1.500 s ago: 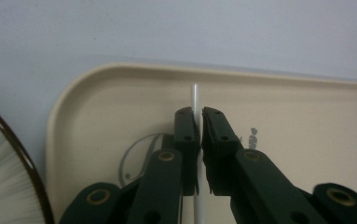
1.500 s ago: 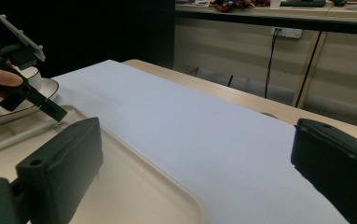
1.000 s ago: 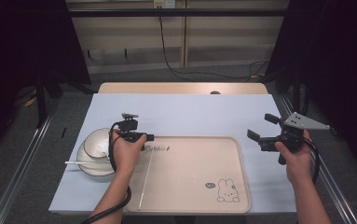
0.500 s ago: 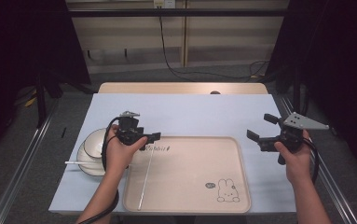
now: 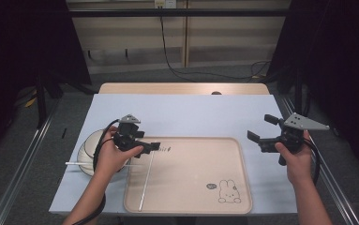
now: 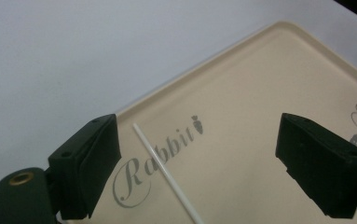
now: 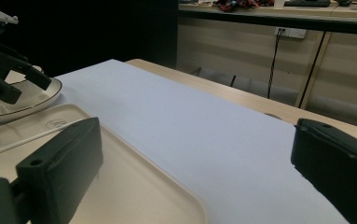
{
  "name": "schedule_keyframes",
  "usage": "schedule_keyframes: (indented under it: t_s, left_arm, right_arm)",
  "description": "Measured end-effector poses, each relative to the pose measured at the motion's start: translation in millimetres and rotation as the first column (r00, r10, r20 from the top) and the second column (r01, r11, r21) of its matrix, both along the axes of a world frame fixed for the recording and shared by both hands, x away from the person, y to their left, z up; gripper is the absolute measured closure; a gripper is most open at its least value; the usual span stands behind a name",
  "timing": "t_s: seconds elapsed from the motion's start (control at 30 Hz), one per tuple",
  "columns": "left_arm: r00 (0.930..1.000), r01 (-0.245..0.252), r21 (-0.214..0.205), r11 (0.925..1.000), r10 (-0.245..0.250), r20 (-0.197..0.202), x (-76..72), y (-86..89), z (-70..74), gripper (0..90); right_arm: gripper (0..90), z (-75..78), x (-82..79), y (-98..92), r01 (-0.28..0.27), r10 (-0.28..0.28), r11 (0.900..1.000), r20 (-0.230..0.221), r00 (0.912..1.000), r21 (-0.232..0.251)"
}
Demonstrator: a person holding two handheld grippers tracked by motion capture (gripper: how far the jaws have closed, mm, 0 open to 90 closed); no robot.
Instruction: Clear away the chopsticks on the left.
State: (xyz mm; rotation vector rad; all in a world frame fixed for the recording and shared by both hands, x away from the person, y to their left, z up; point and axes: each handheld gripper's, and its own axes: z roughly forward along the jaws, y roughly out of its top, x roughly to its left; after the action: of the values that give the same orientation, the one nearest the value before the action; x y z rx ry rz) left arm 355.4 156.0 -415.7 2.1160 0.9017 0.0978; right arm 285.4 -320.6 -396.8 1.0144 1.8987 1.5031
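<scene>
A thin white stick (image 5: 145,182) lies on the left part of the beige rabbit tray (image 5: 191,187). In the left gripper view the stick (image 6: 167,172) crosses the "Rabbit" lettering. My left gripper (image 5: 148,140) hovers over its far end. Its jaws have just been opening and now stand wide (image 6: 199,126), with the stick below the gap and touching neither pad. A second white stick (image 5: 76,163) rests across the white plate (image 5: 84,152) to the left of the tray. My right gripper (image 5: 261,127) is held off the tray's right edge, open (image 7: 197,130) and empty.
The tray sits on a pale blue mat (image 5: 186,115) that covers the table. A wooden strip (image 5: 182,88) runs along the far edge. A cable (image 5: 97,150) loops from the left gripper over the plate. The rabbit drawing (image 5: 227,192) marks the tray's near right corner.
The left gripper's jaws have spread apart over the stick on the tray. The left hand has shifted slightly towards the near left. The right hand has kept still.
</scene>
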Motion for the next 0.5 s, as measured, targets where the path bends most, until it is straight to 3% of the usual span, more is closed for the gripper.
schedule_keyframes:
  t_s: [0.27, 0.3, 0.33, 0.5]
  left_arm:
    - [0.9961, 0.087, 0.042, 0.9953, -0.088, 0.003, -1.8, 0.3, -1.2, 13.0]
    - [0.9945, 0.103, 0.09, 0.9906, -0.104, 0.006, -3.2, 0.4, -0.2, 12.9]
    - [0.9945, 0.103, 0.09, 0.9906, -0.104, 0.006, -3.2, 0.4, -0.2, 12.7]
    - [0.9855, 0.167, 0.141, 0.9758, -0.17, 0.004, -6.2, 0.8, -0.7, 12.4]
  right_arm:
    - [1.9, 0.1, 0.2, -0.2, -0.002, 0.002, 1.0, 0.002, 1.0, -0.004]
    - [1.9, 0.0, 0.3, -0.7, 0.001, -0.001, 1.0, 0.003, 1.0, -0.007]
    - [1.9, 0.0, 0.3, -0.7, 0.001, -0.001, 1.0, 0.003, 1.0, -0.007]
    - [1.9, 0.2, 0.2, -0.8, -0.003, 0.003, 1.0, 0.006, 1.0, -0.007]
